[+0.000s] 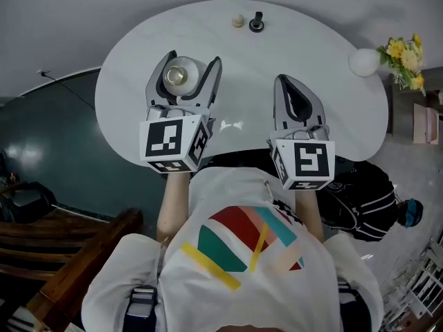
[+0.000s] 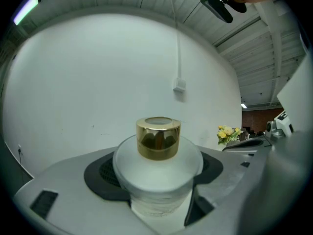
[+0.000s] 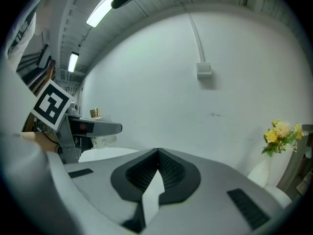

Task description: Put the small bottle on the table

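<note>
Small bottle [image 1: 178,75]: white frosted body with a gold cap [image 2: 158,137]. It stands upright, long axis vertical, cap up. In the head view the cap top faces the camera.

Location: between the jaws of the left gripper [image 1: 193,61], over the left part of the white table [image 1: 311,61]. Whether its base touches the tabletop cannot be determined.

Left gripper: the jaws are clamped on the bottle's body, one on either side below the cap, as the left gripper view confirms. The gripper points away from the person, with the marker cube [image 1: 173,142] at its near end and a bare forearm [image 1: 173,203] behind it.

Right gripper [image 1: 285,81]: the jaws are brought together with the tips meeting and nothing between them. It is held level beside the left gripper, apart from it and pointing the same way.

Other items: a round white vase [image 1: 365,61] with yellow flowers [image 1: 405,54] sits at the table's right edge. A small black object [image 1: 257,23] and a pale ball [image 1: 238,21] sit at the far edge.
</note>
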`<action>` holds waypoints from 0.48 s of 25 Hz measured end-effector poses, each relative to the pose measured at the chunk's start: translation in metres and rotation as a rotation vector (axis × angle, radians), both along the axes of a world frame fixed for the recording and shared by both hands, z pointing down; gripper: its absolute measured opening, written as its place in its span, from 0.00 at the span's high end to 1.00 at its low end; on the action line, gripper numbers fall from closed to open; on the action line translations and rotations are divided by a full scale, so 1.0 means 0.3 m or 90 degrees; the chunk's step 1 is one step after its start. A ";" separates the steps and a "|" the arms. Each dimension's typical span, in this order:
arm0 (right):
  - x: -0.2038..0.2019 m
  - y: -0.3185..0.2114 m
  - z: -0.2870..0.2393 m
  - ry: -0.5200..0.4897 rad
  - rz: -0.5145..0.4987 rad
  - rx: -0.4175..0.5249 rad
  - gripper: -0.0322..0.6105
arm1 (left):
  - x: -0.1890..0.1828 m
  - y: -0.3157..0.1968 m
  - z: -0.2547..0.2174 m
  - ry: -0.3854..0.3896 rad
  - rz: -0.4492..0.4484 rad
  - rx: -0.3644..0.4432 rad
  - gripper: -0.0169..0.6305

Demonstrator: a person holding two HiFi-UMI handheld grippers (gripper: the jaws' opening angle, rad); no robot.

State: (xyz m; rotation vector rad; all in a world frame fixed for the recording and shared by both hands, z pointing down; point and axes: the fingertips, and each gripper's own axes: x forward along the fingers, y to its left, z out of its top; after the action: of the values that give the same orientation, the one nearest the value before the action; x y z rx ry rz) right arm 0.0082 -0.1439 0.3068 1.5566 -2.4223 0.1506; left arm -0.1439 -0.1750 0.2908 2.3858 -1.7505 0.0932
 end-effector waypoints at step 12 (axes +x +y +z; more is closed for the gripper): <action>-0.036 -0.108 -0.045 -0.003 -0.061 0.023 0.93 | 0.045 -0.024 -0.024 -0.020 -0.026 0.002 0.44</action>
State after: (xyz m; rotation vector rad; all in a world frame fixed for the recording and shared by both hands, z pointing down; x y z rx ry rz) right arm -0.0028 -0.1763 0.2934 1.4531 -2.5102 0.0930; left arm -0.1306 -0.1823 0.2837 2.3622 -1.8138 0.1241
